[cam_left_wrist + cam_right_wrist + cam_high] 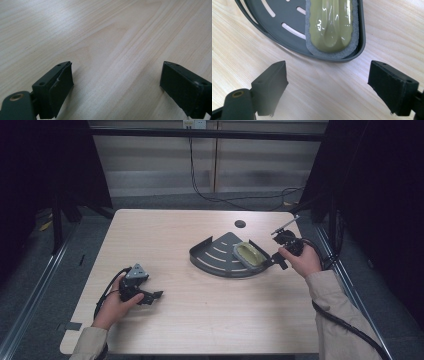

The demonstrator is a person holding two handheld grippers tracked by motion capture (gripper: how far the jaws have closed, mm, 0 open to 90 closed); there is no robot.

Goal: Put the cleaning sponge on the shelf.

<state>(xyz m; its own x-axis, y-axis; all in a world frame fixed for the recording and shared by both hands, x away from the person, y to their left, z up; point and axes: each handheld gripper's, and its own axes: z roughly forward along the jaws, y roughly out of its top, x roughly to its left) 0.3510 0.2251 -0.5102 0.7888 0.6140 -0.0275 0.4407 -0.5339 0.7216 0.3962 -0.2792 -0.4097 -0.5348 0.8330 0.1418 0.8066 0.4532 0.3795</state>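
A dark grey fan-shaped slotted tray (217, 256) lies on the wooden table right of centre. In its right corner rests a scrubbing pad with a glossy olive-green handle (250, 254) on a grey sponge base. In the right gripper view the tray's corner (287, 42) and the olive pad (330, 23) sit just beyond the jaws. My right gripper (277, 260) is open just right of the tray, nothing between its fingers (270, 83). My left gripper (152, 296) rests open on the table at the left front, over bare wood (115, 75).
A round cable hole (240, 224) is in the table behind the tray. Black cables trail from both grippers and across the floor beyond the far edge. Dark frame posts stand at both sides of the table.
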